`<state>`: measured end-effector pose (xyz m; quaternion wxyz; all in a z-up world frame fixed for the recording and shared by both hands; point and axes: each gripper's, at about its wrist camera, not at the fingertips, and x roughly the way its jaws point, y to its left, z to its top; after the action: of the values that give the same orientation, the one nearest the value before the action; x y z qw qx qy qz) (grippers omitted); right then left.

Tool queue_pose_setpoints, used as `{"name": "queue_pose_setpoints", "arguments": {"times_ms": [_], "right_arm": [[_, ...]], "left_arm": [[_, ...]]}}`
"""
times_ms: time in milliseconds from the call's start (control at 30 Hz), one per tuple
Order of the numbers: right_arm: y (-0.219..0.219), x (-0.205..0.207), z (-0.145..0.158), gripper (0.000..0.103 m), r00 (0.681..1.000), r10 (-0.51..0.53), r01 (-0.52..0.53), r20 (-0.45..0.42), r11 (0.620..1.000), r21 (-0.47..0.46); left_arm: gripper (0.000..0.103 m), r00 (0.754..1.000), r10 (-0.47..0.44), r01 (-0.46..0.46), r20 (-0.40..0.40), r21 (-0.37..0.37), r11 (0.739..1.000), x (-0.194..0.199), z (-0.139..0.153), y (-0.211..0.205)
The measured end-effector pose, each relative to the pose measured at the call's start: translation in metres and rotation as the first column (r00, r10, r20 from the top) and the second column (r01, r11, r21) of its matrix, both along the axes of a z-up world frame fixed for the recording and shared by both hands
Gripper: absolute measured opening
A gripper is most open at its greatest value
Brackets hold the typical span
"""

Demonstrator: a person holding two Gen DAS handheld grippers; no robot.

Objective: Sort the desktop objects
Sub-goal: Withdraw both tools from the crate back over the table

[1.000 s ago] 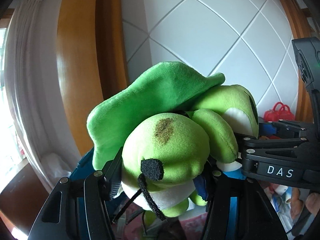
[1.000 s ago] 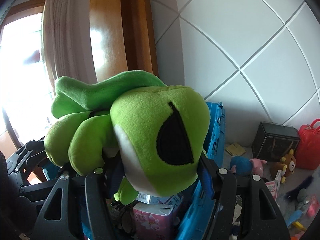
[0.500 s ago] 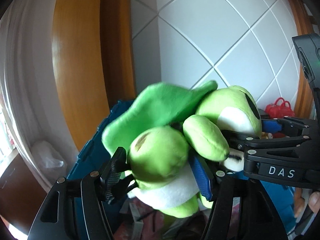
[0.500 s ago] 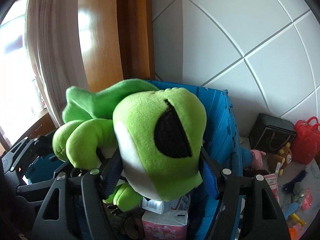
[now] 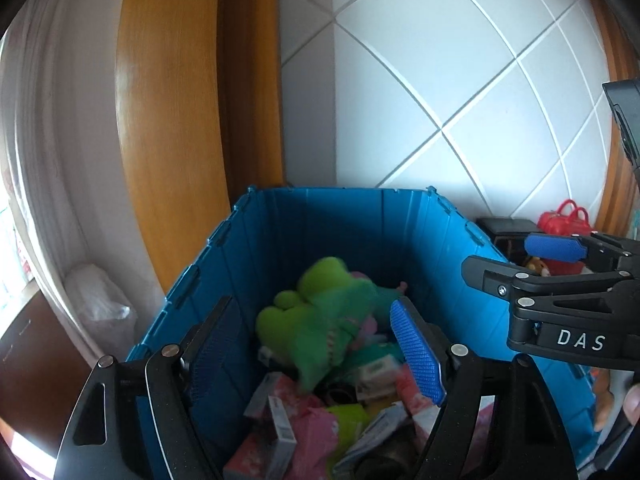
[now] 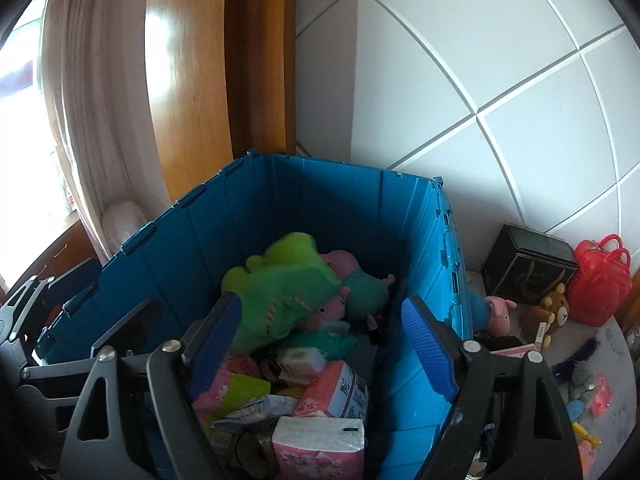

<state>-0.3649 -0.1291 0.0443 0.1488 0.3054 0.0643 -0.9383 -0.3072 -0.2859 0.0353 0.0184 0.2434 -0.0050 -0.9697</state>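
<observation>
Background: white diagonal-tiled wall, wooden door frame, pale curtain at the window side.
Desk: grey surface (image 6: 612,344) right of the crate, with loose toys on it.
Crate: blue folding plastic crate (image 6: 280,200) at the desk's left end against the wall; open top, so things can go in from above.
Frog plush: green frog plush (image 6: 280,284) inside the crate, lying on its side on top of the pile toward the back wall, touching the pink pig plush (image 6: 340,260); blurred in the left view.
Crate fill: tissue packs (image 6: 320,446) and small boxes under the plush, near side; judged as the sorted heap.
Left gripper: left gripper (image 5: 316,340) above the crate's near edge, jaws spread wide, holding nothing.
Right gripper: right gripper (image 6: 324,344) above the crate's near right corner, jaws wide apart, empty.
Unsorted: second pig plush (image 6: 496,312), brown bear plush (image 6: 554,308), black box (image 6: 528,264), red toy bag (image 6: 600,280) on the desk by the wall.
Writing: "DAS" in white on the right gripper's body, seen in the left view; print on the tissue packs too small to read.
</observation>
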Motion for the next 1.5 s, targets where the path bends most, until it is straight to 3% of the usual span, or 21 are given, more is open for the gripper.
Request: {"name": "queue_pose_setpoints", "arguments": {"times_ms": [200,300,633,933,1200,1500], "right_arm": [[0.0,0.014,0.002,0.092,1.0,-0.003,0.003,-0.004,1.0,0.012],[-0.001,0.02,0.003,0.103,1.0,-0.004,0.005,-0.006,1.0,0.018],[0.009,0.049,0.007,0.103,1.0,-0.022,0.023,-0.02,0.999,0.033],[0.05,0.081,0.01,0.103,0.998,-0.048,0.048,-0.042,0.999,0.02],[0.127,0.112,0.01,0.103,0.995,-0.087,0.086,-0.057,0.996,-0.019],[0.254,0.154,-0.004,0.103,0.984,-0.165,0.162,-0.061,0.986,-0.043]], "left_arm": [[0.079,1.0,0.006,-0.006,0.01,0.009,1.0,0.01,0.001,-0.001],[0.08,1.0,0.013,-0.014,0.022,0.017,1.0,0.015,-0.001,-0.003],[0.082,0.999,0.027,-0.028,0.031,0.043,0.999,0.038,-0.003,0.003],[0.082,0.998,0.046,-0.048,0.036,0.064,0.997,0.059,-0.004,0.029],[0.082,0.998,0.06,-0.061,0.018,0.048,0.997,0.081,0.004,0.091],[0.083,1.0,-0.008,0.008,0.002,0.022,1.0,0.107,0.004,0.22]]}}
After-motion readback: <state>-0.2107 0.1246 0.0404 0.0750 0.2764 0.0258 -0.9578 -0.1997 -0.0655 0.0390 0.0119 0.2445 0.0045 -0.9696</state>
